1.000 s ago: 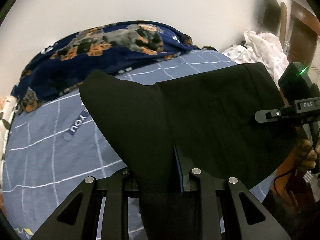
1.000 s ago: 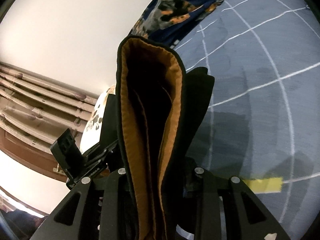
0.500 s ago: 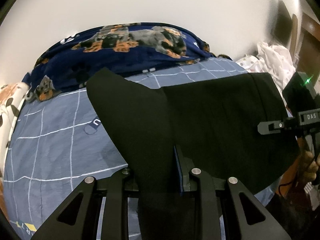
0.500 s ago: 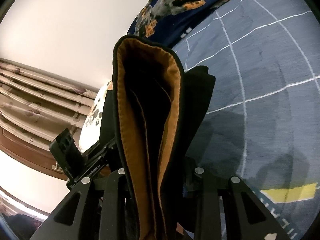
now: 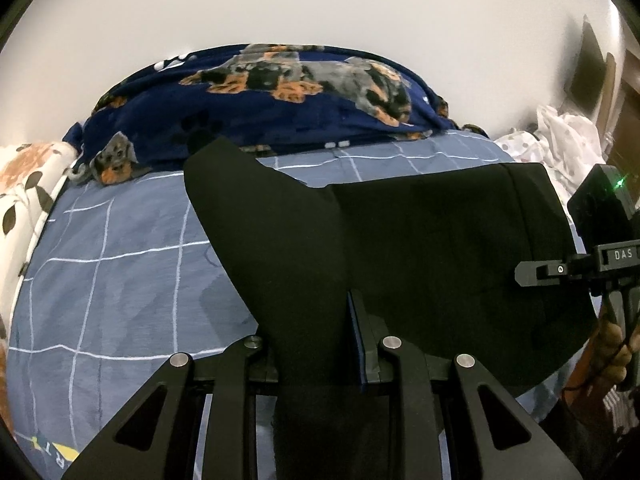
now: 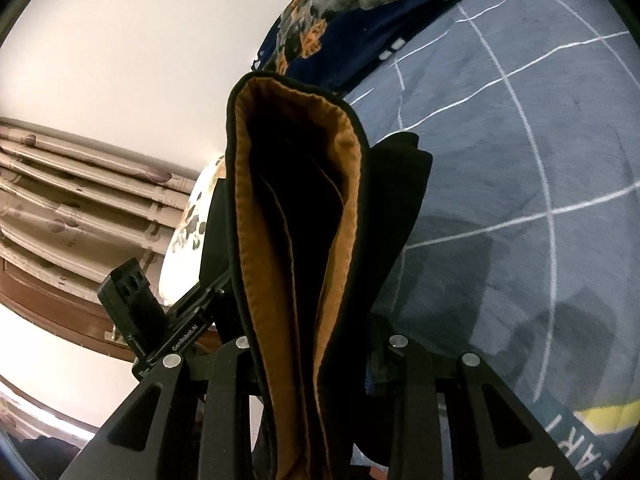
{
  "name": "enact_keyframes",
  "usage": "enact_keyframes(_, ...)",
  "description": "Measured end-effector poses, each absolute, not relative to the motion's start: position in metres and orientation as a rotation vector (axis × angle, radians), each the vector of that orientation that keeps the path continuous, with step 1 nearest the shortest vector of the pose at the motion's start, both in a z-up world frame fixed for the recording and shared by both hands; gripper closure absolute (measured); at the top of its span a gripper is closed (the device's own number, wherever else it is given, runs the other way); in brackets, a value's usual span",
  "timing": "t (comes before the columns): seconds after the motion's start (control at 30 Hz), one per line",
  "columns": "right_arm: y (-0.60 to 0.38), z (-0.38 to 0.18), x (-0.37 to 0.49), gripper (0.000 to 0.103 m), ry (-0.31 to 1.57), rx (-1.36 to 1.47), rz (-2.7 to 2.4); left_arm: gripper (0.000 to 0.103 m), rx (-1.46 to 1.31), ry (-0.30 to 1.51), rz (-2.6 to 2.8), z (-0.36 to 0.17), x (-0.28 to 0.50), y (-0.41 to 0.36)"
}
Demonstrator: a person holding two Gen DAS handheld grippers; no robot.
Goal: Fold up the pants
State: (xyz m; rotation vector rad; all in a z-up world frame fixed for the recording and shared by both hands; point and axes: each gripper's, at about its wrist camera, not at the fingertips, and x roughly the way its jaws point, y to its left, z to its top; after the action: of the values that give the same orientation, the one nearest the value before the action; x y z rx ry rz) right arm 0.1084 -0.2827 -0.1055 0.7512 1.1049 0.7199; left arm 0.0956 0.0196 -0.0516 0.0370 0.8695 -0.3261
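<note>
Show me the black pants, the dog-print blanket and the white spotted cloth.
black pants (image 5: 432, 248), left wrist view, flat upper panel.
dog-print blanket (image 5: 280, 92), left wrist view, top of the heap.
white spotted cloth (image 5: 560, 140), left wrist view, crumpled middle.

Plain white wall (image 5: 320, 4) behind bed with blue grid-lined sheet (image 5: 120, 264); navy dog-print blanket (image 5: 280, 92) bunched at wall; beige patterned curtain (image 6: 72, 200); dark door (image 5: 624, 108) far right.
</note>
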Motion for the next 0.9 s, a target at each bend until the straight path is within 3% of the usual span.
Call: enact_keyframes(0.9,-0.262,-0.101,0.197,0.075,1.082,0.749,0.779,0.079,0.019,0.851,-0.231,-0.057,0.212,0.06)
